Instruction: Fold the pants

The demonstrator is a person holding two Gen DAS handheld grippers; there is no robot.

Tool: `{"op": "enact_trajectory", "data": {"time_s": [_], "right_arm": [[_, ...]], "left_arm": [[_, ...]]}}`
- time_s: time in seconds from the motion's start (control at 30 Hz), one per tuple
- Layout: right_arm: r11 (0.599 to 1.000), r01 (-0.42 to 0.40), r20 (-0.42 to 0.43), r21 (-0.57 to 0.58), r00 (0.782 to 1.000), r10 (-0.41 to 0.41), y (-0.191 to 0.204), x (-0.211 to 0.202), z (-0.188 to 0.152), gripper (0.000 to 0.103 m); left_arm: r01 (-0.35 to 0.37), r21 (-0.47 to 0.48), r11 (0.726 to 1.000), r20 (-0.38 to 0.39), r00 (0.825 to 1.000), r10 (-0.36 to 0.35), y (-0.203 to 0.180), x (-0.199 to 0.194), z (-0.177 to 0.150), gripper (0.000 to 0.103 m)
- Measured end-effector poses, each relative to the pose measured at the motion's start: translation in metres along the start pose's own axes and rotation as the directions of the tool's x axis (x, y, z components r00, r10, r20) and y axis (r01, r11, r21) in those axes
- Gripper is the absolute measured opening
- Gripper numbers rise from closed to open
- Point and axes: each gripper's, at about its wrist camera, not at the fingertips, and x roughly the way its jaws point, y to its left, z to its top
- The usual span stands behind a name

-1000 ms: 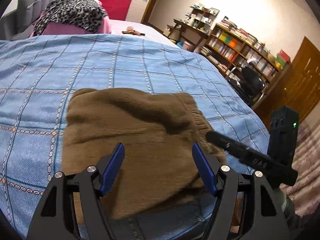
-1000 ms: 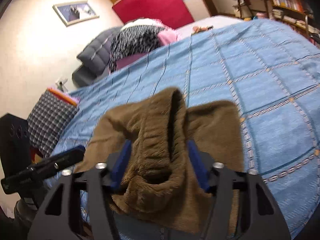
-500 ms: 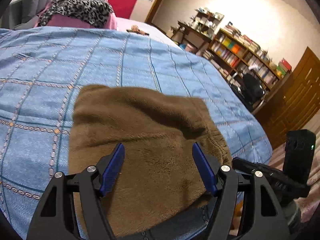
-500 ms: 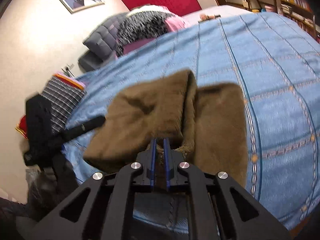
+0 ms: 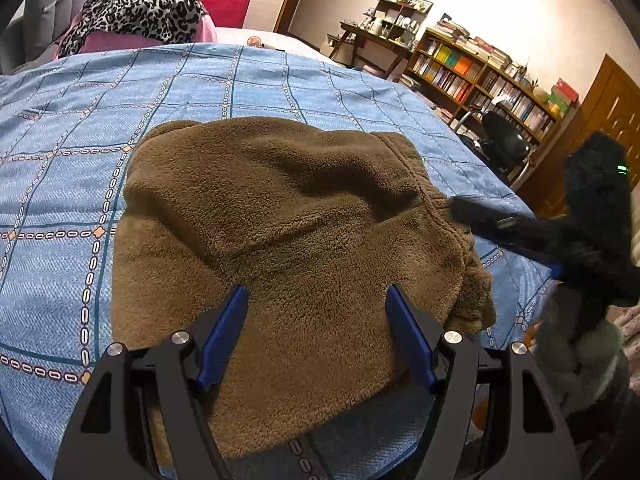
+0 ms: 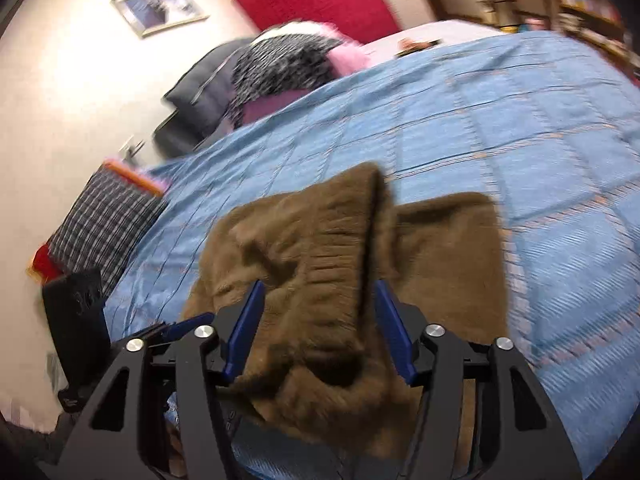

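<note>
No lettering, label, brand, number or sign can be read in either view. The spines on the bookshelf (image 5: 480, 76) in the left wrist view are too small to make out, and the small picture by the red panel there is only a blur. The framed picture (image 6: 160, 8) on the wall in the right wrist view shows no legible writing, and that whole view is smeared.

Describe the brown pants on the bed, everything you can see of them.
The pants are brown, fuzzy fleece, folded into a thick, rumpled bundle lying on the blue checked bedspread near its edge. A ribbed waistband shows on the right side. Both tongs, left and right, are open around them, gripping nothing.
</note>
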Motion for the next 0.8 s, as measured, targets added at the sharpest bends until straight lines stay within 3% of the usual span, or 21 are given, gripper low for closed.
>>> {"op": "enact_trajectory", "data": {"time_s": [0.03,0.13,0.2,0.27,0.4,0.53,0.6,0.63,0.67,0.73,0.8], "right_arm": [[1.0,0.0,-0.022,0.0,1.0,0.0,0.001,0.006,0.001,0.031],[1.0,-0.019,0.015,-0.023,1.0,0.019,0.01,-0.01,0.002,0.027],[0.998,-0.063,0.048,-0.02,0.997,0.064,0.017,-0.035,0.004,0.015],[0.995,-0.098,0.058,-0.023,0.993,0.099,0.023,-0.052,0.002,0.014],[0.997,-0.059,-0.004,-0.055,0.998,0.058,0.031,-0.055,-0.017,0.014],[0.999,0.038,-0.062,-0.024,0.997,-0.04,0.012,-0.029,-0.04,0.014],[0.999,0.026,-0.041,0.023,0.999,-0.025,0.005,-0.028,-0.041,0.014],[0.999,0.018,-0.031,0.047,0.999,-0.016,0.002,-0.03,-0.039,0.02],[0.998,0.026,-0.024,0.06,0.999,-0.025,-0.001,-0.031,-0.038,0.041],[0.995,0.058,0.021,0.085,0.998,-0.06,-0.006,-0.04,-0.033,0.072],[0.993,0.053,0.05,0.101,0.997,-0.058,-0.011,-0.044,-0.026,0.076]], "left_arm": [[0.001,-0.003,1.0,0.0,1.0,-0.001,-0.002,-0.001,0.001,0.071],[0.016,-0.031,0.999,0.003,1.0,-0.016,0.006,-0.005,0.005,0.071],[0.024,-0.056,0.998,0.016,1.0,-0.023,0.01,-0.01,0.011,0.071],[0.026,-0.079,0.997,0.033,0.999,-0.023,0.016,-0.017,0.018,0.071],[0.007,-0.089,0.996,0.083,0.997,0.0,0.023,-0.029,0.027,0.071],[0.003,-0.082,0.997,0.038,0.999,0.0,0.024,-0.018,0.02,0.071],[-0.035,-0.029,0.999,0.019,0.999,0.036,0.016,-0.009,0.009,0.071],[-0.064,0.012,0.998,0.02,0.998,0.064,0.011,-0.007,0.003,0.071],[-0.087,0.041,0.995,0.026,0.996,0.086,0.007,-0.006,0.0,0.071],[-0.104,0.066,0.992,0.034,0.994,0.102,0.003,-0.005,-0.003,0.071],[-0.093,0.044,0.995,0.034,0.995,0.091,0.007,-0.005,-0.002,0.071]]}}
